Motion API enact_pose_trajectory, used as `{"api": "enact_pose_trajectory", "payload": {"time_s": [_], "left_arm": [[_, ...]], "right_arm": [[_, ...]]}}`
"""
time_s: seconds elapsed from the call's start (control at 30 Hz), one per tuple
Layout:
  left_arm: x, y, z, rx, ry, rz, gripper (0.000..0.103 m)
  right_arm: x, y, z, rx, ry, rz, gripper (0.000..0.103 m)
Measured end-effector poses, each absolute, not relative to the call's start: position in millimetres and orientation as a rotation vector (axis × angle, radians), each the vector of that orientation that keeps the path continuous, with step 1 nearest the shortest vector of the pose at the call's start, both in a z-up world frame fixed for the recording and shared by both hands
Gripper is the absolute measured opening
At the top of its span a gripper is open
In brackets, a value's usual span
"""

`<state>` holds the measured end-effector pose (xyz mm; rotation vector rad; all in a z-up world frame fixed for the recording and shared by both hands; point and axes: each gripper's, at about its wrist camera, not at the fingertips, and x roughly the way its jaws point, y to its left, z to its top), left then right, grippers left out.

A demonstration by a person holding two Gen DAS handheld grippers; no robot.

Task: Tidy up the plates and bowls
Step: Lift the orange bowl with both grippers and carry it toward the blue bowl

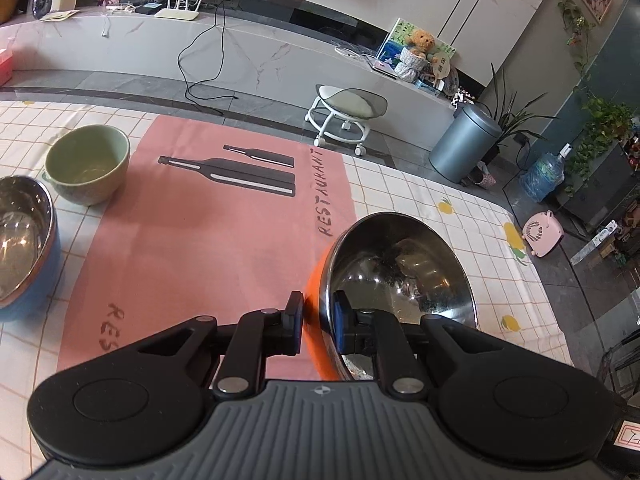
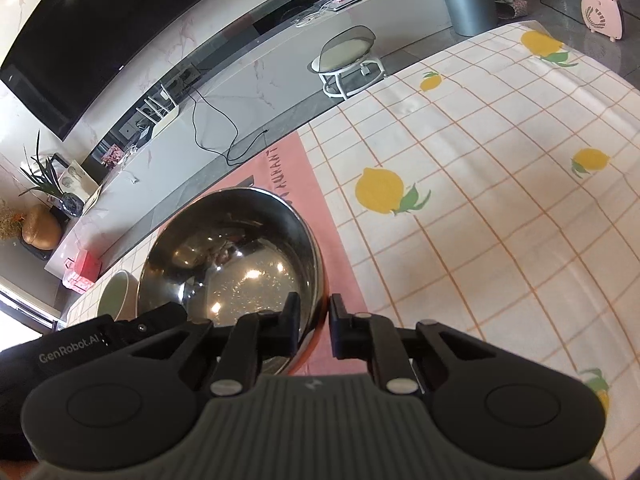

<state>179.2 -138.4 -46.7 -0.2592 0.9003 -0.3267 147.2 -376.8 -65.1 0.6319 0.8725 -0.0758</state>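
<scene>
A steel-lined bowl with an orange outside [image 1: 400,264] is tilted over the right part of the pink placemat [image 1: 200,240]. My left gripper [image 1: 318,304] is shut on its near left rim, one pad inside and one on the orange wall. In the right wrist view the same bowl [image 2: 232,256] fills the centre, and my right gripper [image 2: 315,306] is shut on its right rim. The left gripper's black body [image 2: 120,332] shows at that bowl's left side. A green bowl [image 1: 86,162] stands upright at the placemat's far left. A blue steel-lined bowl [image 1: 20,248] sits nearer, at the left edge.
A checked tablecloth with lemon prints [image 2: 480,220] covers the table to the right of the placemat. Beyond the table's far edge are a white wheeled stool [image 1: 348,108], a grey bin [image 1: 464,144] and a low marble cabinet [image 1: 240,52].
</scene>
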Motion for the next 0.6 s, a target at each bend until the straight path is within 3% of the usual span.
{"api": "enact_pose_trajectory", "payload": {"time_s": [0.6], "left_arm": [[73,-133,-73,-0.302,1.03,-0.374,0.017]], "right_arm": [[6,-388,-69,0.635,0.963,-0.078,0.012]]}}
